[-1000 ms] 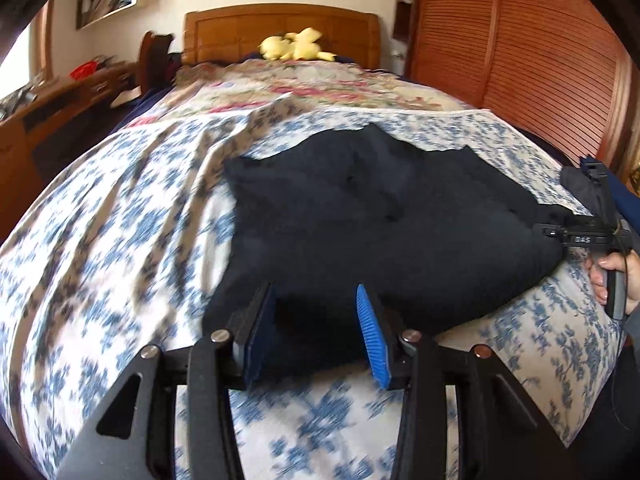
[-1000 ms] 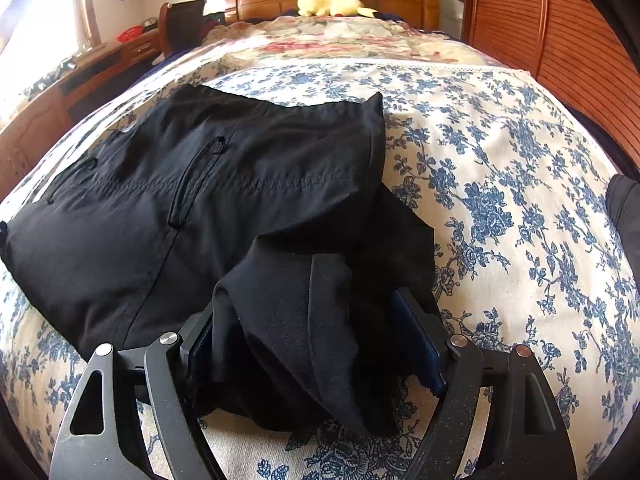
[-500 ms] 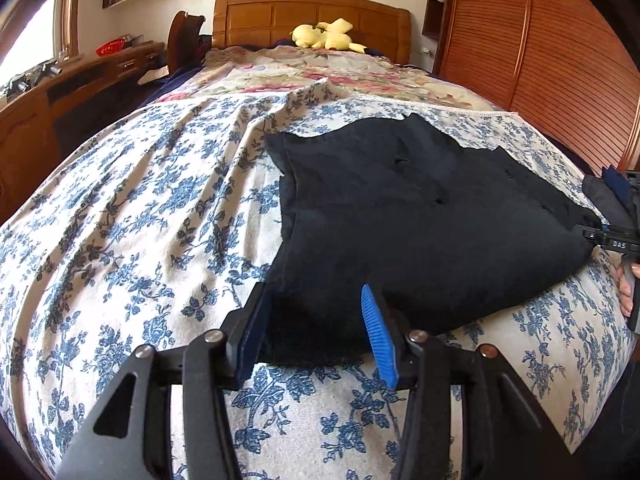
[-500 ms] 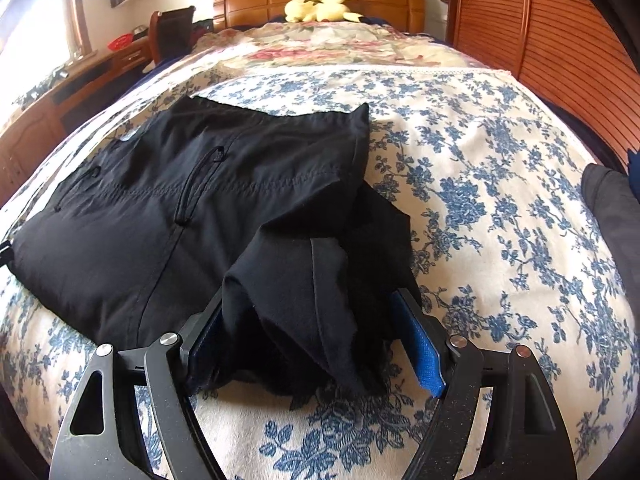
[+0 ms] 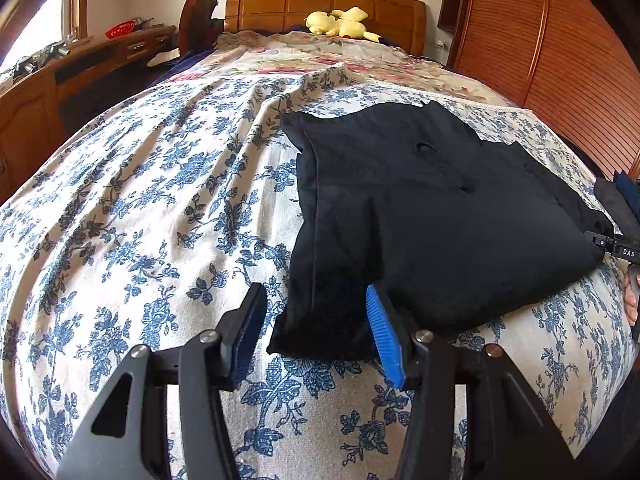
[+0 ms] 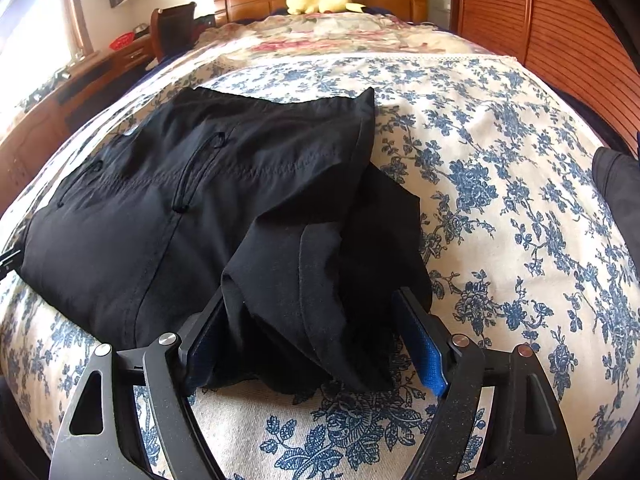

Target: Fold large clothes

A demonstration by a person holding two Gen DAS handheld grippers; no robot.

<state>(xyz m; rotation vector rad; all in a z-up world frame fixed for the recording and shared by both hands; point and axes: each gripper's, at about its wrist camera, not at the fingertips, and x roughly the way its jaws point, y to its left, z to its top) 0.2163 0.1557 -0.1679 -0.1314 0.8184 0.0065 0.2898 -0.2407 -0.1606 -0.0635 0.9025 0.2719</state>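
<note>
A black garment [image 5: 440, 208] lies folded on the flowered bedspread [image 5: 160, 200]. Its near left corner sits between the fingers of my left gripper [image 5: 314, 294], whose jaws are opening; the left pad stands clear of the cloth and the right pad is at its edge. In the right wrist view the same garment [image 6: 200, 200] shows pocket seams, and a bunched fold of it lies between the wide jaws of my right gripper [image 6: 310, 296]. The right pad's blue face shows beside the cloth. From the left wrist view the right gripper [image 5: 616, 246] is at the garment's far right corner.
A wooden headboard [image 5: 320, 4] with a yellow plush toy [image 5: 340, 24] stands at the far end. A wooden desk [image 5: 60, 80] runs along the left, slatted wardrobe doors [image 5: 560, 60] along the right. Another dark cloth [image 6: 616, 184] lies at the bed's right edge.
My left gripper's jaws have widened and the cloth corner has come off the left pad as the gripper sank toward the bed. The bunched fold in the right gripper has settled lower.
</note>
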